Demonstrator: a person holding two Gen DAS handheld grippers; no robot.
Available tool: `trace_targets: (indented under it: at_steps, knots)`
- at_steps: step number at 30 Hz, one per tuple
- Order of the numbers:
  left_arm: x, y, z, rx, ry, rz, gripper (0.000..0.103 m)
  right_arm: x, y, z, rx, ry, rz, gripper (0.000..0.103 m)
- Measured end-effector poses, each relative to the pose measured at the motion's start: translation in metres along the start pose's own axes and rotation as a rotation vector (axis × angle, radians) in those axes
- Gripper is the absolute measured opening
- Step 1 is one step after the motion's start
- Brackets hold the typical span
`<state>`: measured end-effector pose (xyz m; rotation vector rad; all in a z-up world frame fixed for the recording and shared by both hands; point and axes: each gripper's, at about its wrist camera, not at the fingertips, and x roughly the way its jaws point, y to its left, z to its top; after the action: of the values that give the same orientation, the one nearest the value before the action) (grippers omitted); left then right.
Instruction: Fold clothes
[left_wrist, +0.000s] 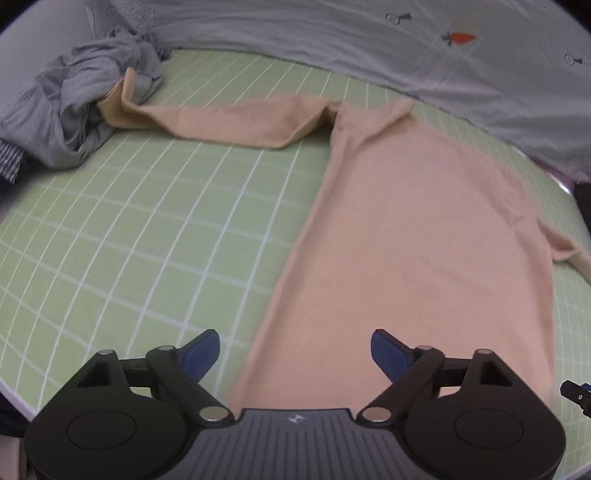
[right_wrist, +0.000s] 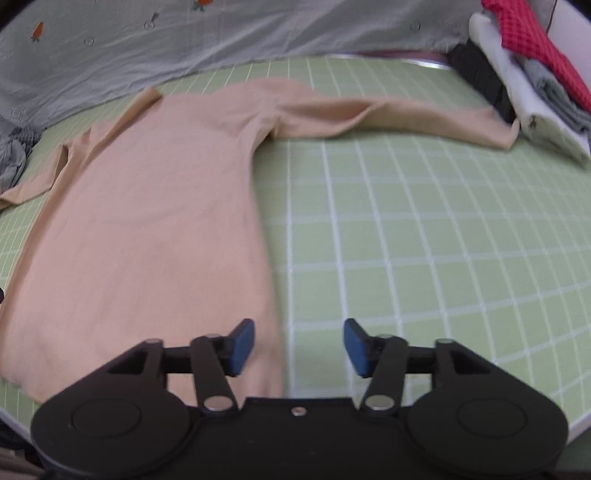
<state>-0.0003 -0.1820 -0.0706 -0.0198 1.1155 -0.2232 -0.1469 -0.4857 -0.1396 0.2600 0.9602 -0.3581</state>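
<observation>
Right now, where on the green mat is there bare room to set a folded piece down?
Two bare patches of mat: one left of the shirt, below its sleeve; one right of it, below the other sleeve. Crowded at the grey heap and the folded stack.

Both wrist views low, close over the green grid mat (left_wrist: 129, 240), facing forward toward the grey sheet (right_wrist: 147, 48) at frame top. Shared: peach long-sleeved shirt (left_wrist: 406, 240), frame right in left view, frame left in right view.
</observation>
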Motion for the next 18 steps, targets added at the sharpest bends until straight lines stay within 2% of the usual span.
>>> trace_targets:
  at_steps: [1, 2, 3, 8, 11, 16, 18]
  knots:
    - [0.005, -0.009, 0.003, -0.004, 0.001, -0.001, 0.091, 0.000, -0.003, 0.003, -0.001, -0.009, 0.000, 0.087]
    - [0.010, -0.017, 0.005, -0.007, 0.004, 0.001, 0.092, 0.002, -0.010, 0.009, -0.001, -0.024, -0.003, 0.098]
    - [0.015, -0.025, 0.007, -0.010, 0.008, 0.004, 0.093, 0.004, -0.016, 0.015, 0.000, -0.040, -0.007, 0.103]
    - [0.040, -0.055, 0.011, -0.044, 0.042, -0.010, 0.094, 0.016, -0.057, 0.046, 0.042, -0.089, -0.033, 0.103]
    - [0.054, -0.067, 0.017, -0.060, 0.056, -0.025, 0.095, 0.031, -0.089, 0.068, 0.120, -0.119, -0.050, 0.103]
    - [0.080, -0.086, 0.034, -0.068, 0.087, 0.009, 0.096, 0.066, -0.143, 0.112, 0.226, -0.174, -0.111, 0.103]
    - [0.088, -0.090, 0.041, -0.074, 0.097, 0.040, 0.101, 0.084, -0.163, 0.131, 0.263, -0.183, -0.143, 0.103]
